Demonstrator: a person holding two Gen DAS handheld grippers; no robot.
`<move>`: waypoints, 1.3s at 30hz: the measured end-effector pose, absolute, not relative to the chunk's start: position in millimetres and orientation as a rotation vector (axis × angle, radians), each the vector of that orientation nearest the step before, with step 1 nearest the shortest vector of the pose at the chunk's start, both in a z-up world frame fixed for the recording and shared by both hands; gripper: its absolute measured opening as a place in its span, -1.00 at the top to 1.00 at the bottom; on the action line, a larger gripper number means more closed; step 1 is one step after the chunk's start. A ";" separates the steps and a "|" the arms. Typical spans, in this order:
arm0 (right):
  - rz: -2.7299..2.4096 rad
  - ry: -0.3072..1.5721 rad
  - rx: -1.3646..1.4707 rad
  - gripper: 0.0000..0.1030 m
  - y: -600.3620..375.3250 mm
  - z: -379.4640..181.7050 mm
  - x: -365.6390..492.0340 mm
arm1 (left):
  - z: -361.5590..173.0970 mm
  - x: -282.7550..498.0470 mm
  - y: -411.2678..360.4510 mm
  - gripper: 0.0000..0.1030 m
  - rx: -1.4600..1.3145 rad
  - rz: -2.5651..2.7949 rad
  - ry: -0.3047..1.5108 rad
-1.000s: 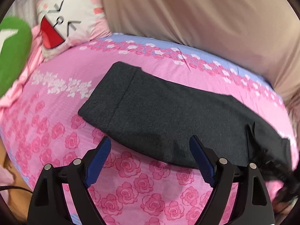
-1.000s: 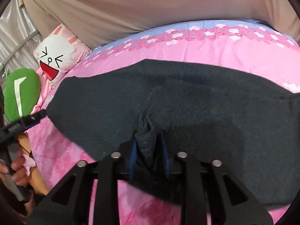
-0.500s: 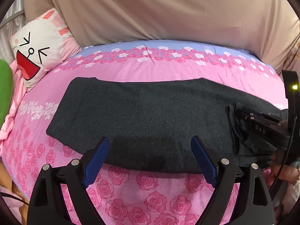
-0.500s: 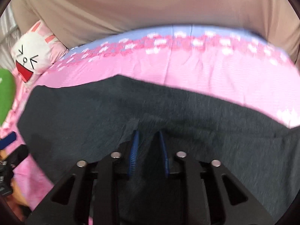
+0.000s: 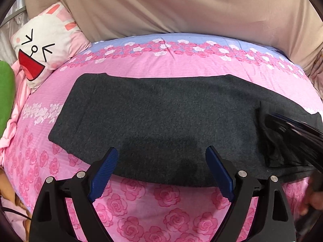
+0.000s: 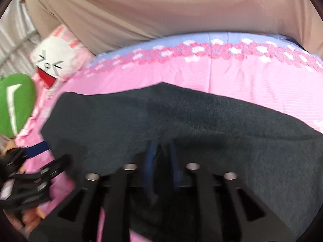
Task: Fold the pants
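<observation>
Dark grey pants point(image 5: 161, 121) lie flat across the pink rose bedspread point(image 5: 141, 205), folded lengthwise. My left gripper point(image 5: 161, 157) is open and empty, its blue pads above the pants' near edge. My right gripper point(image 6: 162, 147) is shut on a bunched fold of the pants point(image 6: 181, 121) and holds it over the layer below. It also shows in the left wrist view point(image 5: 292, 129) at the right end of the pants. The left gripper appears in the right wrist view point(image 6: 36, 161) at the lower left, beside the pants' edge.
A white rabbit-face pillow point(image 5: 42, 46) and a green cushion point(image 5: 6, 92) lie at the bed's left end. A beige curtain point(image 5: 181, 6) hangs behind the bed. A hand point(image 6: 30, 215) holds the left gripper.
My right gripper has carried the pinched fabric leftward over the pants. The left gripper has shifted a little nearer to the pants' near edge, still open.
</observation>
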State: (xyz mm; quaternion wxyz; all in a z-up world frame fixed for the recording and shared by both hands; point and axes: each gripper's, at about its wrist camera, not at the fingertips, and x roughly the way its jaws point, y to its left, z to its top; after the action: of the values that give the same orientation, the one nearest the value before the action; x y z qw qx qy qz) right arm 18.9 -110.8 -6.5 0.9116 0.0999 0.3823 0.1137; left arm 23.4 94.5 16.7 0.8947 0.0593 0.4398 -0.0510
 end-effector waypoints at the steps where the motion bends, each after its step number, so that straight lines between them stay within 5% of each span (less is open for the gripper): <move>1: 0.246 0.789 0.190 0.17 -109.7 -3.8 8.5 | 16.9 23.7 97.5 -0.67 0.116 -0.101 0.909; 7: 0.197 0.836 0.029 0.26 -91.3 -30.0 -6.2 | 11.4 31.5 103.7 -0.67 0.077 -0.087 0.936; 10: 0.165 0.818 0.046 0.79 -97.6 -23.5 -2.3 | 12.1 28.5 105.0 -0.67 0.086 -0.081 0.933; 16: 0.248 0.714 0.230 0.77 -110.5 16.4 11.3 | 20.5 26.5 120.6 -0.67 0.048 -0.056 0.915; 22: 0.287 0.819 0.226 0.54 -96.8 -24.9 18.4 | 20.4 28.7 116.7 -0.67 0.048 -0.069 0.927; 27: 0.097 0.670 0.280 0.54 -181.4 9.1 -47.0 | 17.8 26.4 110.4 -0.67 0.074 -0.077 0.928; 31: -0.187 0.735 0.259 0.53 -257.7 -17.0 -84.7 | 17.8 25.8 93.6 -0.67 0.092 -0.099 0.919; 33: -0.302 0.796 0.273 0.73 -288.8 -44.8 -94.4 | 19.5 24.8 81.9 -0.67 0.106 -0.112 0.910; 39: -0.203 0.714 0.295 0.67 -269.2 -21.3 -99.4 | 22.0 23.2 57.7 -0.67 0.136 -0.121 0.914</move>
State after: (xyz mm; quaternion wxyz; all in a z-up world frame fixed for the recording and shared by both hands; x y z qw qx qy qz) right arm -99.4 -269.2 -21.3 0.9213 0.1436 0.3477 -0.0989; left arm 23.2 57.7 22.0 0.8933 0.0657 0.4407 -0.0585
